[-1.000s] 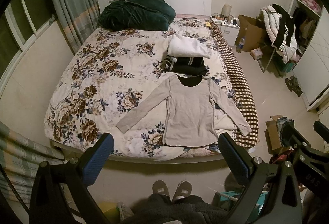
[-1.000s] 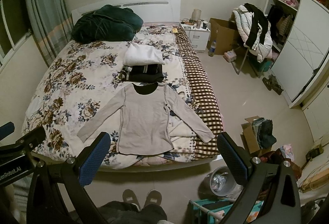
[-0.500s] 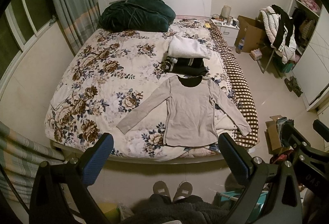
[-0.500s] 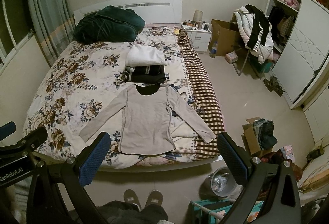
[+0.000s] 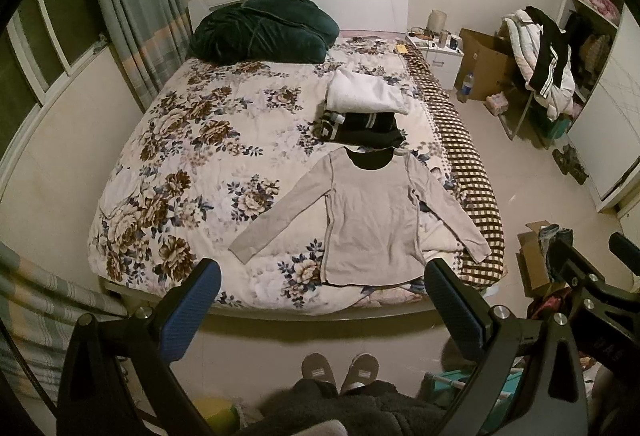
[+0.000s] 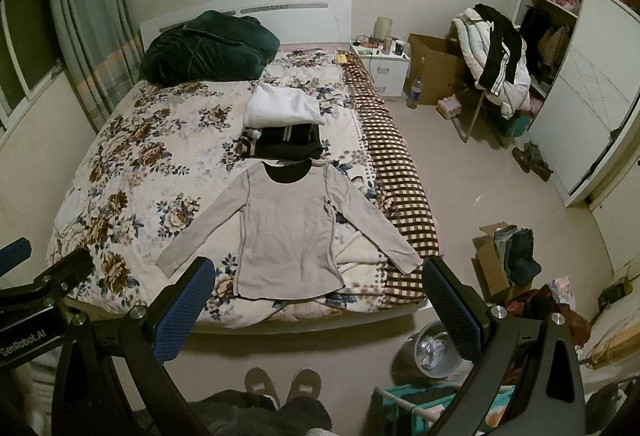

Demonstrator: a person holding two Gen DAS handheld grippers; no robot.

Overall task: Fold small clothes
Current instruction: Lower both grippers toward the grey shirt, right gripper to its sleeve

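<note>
While both my grippers, left (image 5: 316, 300) & right (image 6: 316, 296), hang spread wide w/ nothing held, grey long-sleeve top (image 5: 368, 216) lies flat near bed (image 5: 168, 164) foot edge; sloppy sleeve grab could drag it off.

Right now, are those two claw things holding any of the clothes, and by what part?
Nothing is held. Both the left gripper and right gripper are open above the floor, short of the beige long-sleeved top lying flat on the bed.
</note>
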